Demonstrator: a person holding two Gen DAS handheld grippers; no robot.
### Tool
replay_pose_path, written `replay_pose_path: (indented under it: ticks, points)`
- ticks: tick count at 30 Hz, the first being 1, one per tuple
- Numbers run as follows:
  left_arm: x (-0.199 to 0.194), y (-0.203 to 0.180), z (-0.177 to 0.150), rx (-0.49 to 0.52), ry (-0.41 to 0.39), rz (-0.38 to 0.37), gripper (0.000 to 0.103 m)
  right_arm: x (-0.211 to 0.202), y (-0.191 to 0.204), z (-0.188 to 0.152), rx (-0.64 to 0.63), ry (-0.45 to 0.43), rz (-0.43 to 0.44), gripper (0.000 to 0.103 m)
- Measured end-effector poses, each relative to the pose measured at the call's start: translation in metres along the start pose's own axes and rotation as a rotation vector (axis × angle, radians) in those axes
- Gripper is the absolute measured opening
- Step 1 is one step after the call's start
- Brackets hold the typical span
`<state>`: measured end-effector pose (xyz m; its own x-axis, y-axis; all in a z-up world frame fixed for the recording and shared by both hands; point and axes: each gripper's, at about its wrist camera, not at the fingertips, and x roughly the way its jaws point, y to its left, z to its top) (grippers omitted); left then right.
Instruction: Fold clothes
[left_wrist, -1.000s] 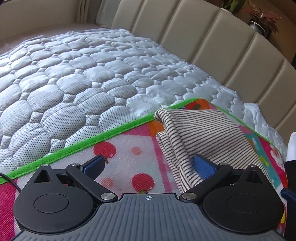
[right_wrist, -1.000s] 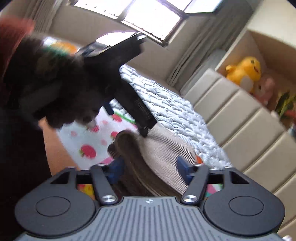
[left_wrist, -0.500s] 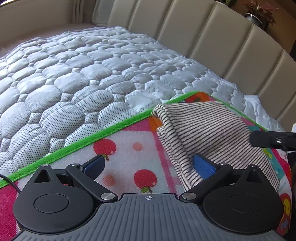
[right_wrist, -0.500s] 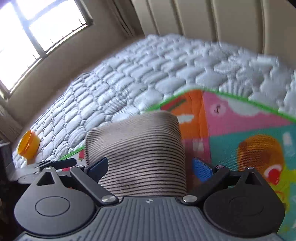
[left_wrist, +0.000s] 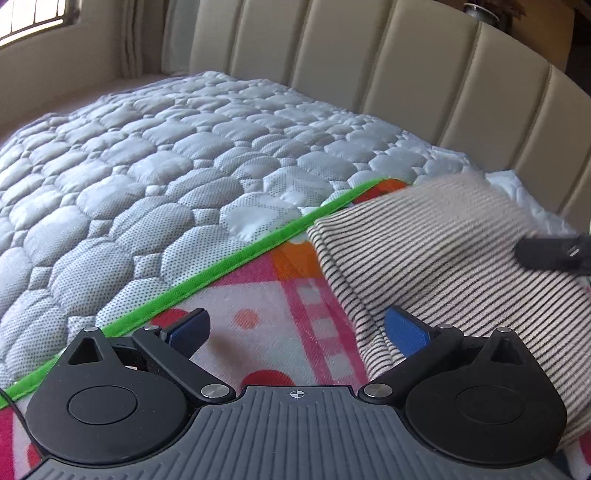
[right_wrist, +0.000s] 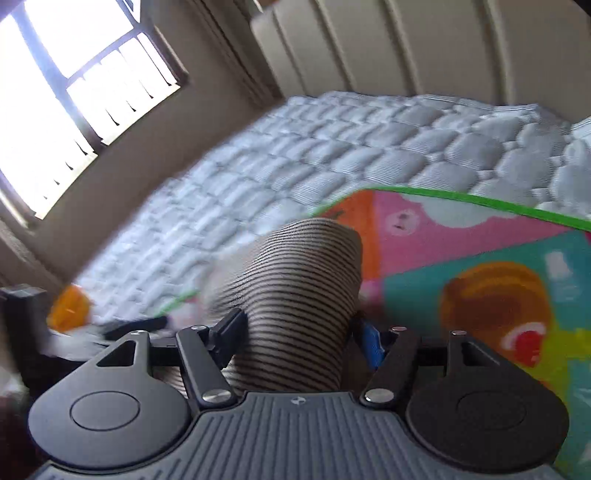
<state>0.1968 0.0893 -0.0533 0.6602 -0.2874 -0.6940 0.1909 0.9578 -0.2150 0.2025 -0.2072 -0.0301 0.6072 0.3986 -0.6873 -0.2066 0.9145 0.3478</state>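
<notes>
While your left gripper (left_wrist: 297, 328) sits low over the play mat (left_wrist: 266, 295), its jaws stand wide apart, the right pad (left_wrist: 406, 332) touching the edge of the striped garment (left_wrist: 436, 266) at three o'clock. Your right gripper (right_wrist: 301, 336) has just been closing its jaws; they flank a raised fold of that garment (right_wrist: 299, 295) at twelve o'clock, though you cannot confirm a firm grasp.
</notes>
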Motion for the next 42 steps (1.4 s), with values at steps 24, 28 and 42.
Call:
replay_pose_path:
  ticks: [24,28,42]
  points:
    - [-0.011,-0.028,-0.016,0.07,0.099,-0.225,0.103,-0.041,0.03,-0.075,-0.068,-0.082,-0.225,0.096]
    - [-0.013,-0.038,-0.018,0.125,0.087,-0.189,0.103,-0.039,0.028,-0.079,-0.042,-0.097,-0.22,0.099]
    - [-0.01,-0.028,-0.016,0.061,0.111,-0.208,0.103,-0.032,0.022,-0.016,-0.034,-0.127,-0.275,0.103]
